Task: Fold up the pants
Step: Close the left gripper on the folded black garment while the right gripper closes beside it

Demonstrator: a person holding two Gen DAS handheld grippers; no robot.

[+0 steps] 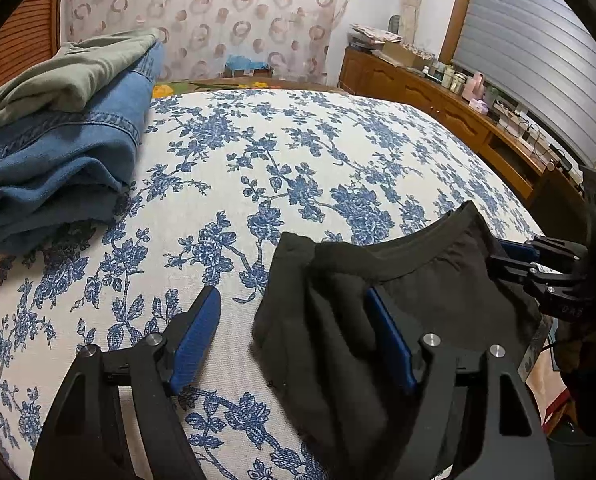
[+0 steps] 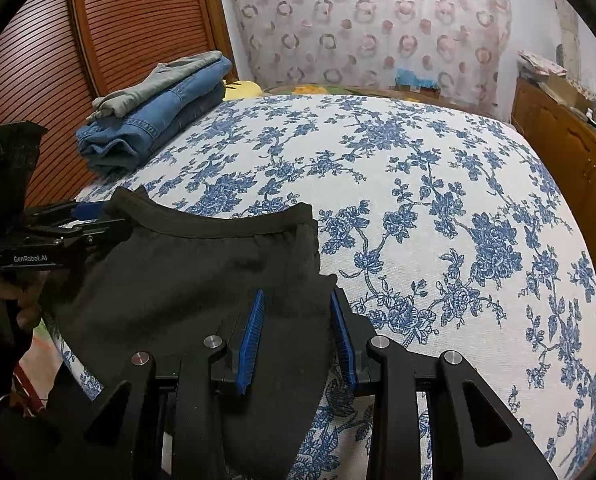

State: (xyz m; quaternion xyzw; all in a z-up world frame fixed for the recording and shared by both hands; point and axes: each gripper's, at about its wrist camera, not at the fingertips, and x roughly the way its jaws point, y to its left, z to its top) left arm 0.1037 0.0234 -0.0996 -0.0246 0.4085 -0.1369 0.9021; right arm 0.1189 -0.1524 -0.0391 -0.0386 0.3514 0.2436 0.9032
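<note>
1. Black soft-fabric pants [image 1: 417, 280] lie bunched at the near edge of the bed, on the white bedspread with blue flower print [image 1: 258, 140]. They sit at about 4 o'clock in the left wrist view and 8 o'clock in the right wrist view.
2. Left gripper [image 1: 294, 344] is released, jaws wide. One pad hangs over bare bedspread, the other over the fabric, and only the pants' edge lies between them, unpressed.
3. Right gripper [image 2: 298, 340] is clenched on a bunch of the black fabric, which fills the gap between its blue pads.
4. Handling, as a judgement: light, limp and not slippery or fragile. The cloth will sag and crumple wherever it is unsupported, and a pinch can catch one layer or several.
5. The best hold looks like the elastic waistband [image 2: 226, 228], which is the thickest edge. One gripper at each of its corners would let the cloth be pulled flat.
6. Only the left view shows the wooden sideboard with clutter [image 1: 437, 96] at 2 o'clock, and the right gripper side-on at 3 o'clock, by the waistband's end.
7. Only the right view shows the brown slatted door [image 2: 98, 40] at 10 o'clock, the left gripper side-on at 9 o'clock, just beside the waistband's other corner, and the fabric between the right pads.
8. A stack of folded green-grey and blue denim garments [image 1: 58, 140] lies well apart from the pants, at 10 o'clock in both views.
</note>
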